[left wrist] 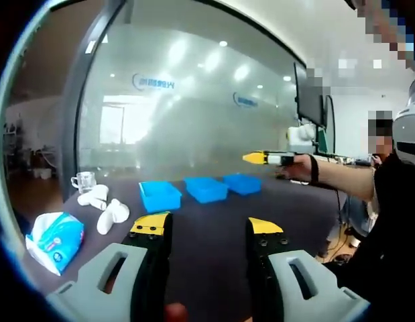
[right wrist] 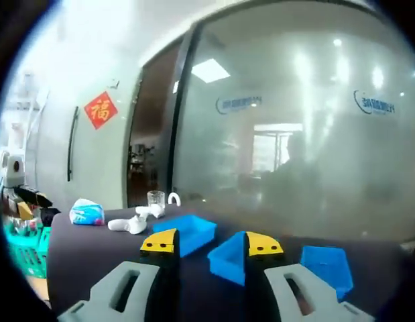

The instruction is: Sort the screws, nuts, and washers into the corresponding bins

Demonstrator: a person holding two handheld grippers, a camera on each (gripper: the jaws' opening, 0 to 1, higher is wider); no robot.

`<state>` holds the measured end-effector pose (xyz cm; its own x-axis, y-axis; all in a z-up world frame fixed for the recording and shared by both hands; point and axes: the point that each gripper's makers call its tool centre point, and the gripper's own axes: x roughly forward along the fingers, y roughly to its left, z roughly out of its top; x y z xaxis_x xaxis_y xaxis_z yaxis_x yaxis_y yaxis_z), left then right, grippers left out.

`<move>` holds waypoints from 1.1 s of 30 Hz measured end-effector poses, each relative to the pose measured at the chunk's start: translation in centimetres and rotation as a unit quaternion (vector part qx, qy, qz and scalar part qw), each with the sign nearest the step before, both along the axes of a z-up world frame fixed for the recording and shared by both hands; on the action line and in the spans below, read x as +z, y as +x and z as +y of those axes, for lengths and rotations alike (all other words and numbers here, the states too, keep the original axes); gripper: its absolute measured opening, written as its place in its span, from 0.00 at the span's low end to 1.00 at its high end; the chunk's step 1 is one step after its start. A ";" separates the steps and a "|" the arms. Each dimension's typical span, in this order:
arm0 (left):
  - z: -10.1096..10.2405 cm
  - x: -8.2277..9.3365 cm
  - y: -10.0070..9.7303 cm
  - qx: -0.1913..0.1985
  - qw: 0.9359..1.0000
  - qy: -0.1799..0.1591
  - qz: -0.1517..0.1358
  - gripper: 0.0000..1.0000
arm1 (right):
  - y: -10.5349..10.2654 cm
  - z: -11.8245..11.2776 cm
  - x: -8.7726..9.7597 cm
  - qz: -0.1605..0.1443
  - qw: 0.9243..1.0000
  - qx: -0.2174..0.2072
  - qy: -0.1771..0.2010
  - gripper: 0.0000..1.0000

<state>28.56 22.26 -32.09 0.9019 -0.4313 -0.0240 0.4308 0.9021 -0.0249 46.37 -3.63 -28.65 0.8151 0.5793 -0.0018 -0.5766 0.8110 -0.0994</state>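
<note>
Three empty-looking blue bins (left wrist: 160, 196) (left wrist: 206, 188) (left wrist: 243, 182) stand in a row on the dark table (left wrist: 207, 235). My left gripper (left wrist: 207, 225) hovers over the table short of them, its yellow-tipped jaws open with nothing between. My right gripper (left wrist: 264, 158), held by a person's hand, hangs in the air above the rightmost bin. In the right gripper view that gripper (right wrist: 212, 243) is open and holds nothing, with the same bins (right wrist: 190, 231) (right wrist: 228, 258) (right wrist: 324, 265) just beyond its tips.
White plastic pieces (left wrist: 105, 209) (right wrist: 130, 223), a glass mug (left wrist: 83, 181) (right wrist: 155, 198) and a tissue pack (left wrist: 54, 240) (right wrist: 86, 212) lie at the table's left end. A frosted glass wall (left wrist: 194, 114) runs behind. A green basket (right wrist: 23, 258) sits off the table's edge.
</note>
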 end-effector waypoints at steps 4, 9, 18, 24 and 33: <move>-0.2 0.1 0.2 -0.002 1.000 0.001 -0.004 0.43 | -2.6 -2.3 -1.4 0.011 1.000 -0.003 0.004 0.35; -0.5 -0.4 0.3 -0.005 1.000 0.007 0.003 0.44 | -6.1 -4.6 -2.9 0.017 1.000 -0.003 0.002 0.42; 0.1 -0.4 -0.2 -0.004 1.000 0.012 0.004 0.46 | -10.8 -11.3 -3.5 0.024 0.998 -0.050 0.041 0.45; 0.2 -0.2 -0.3 -0.005 1.000 0.016 0.002 0.46 | -12.8 -15.0 -2.8 0.013 0.995 -0.086 0.053 0.46; 0.3 0.5 -0.5 -0.002 1.000 0.020 -0.005 0.46 | -14.3 -15.9 -2.6 0.005 0.994 -0.098 0.056 0.47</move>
<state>28.07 22.54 -31.61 0.9003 -0.4342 -0.0323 0.4348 0.9004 0.0152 32.03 -19.52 -31.27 0.9127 0.4062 0.0449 -0.4068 0.9135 0.0039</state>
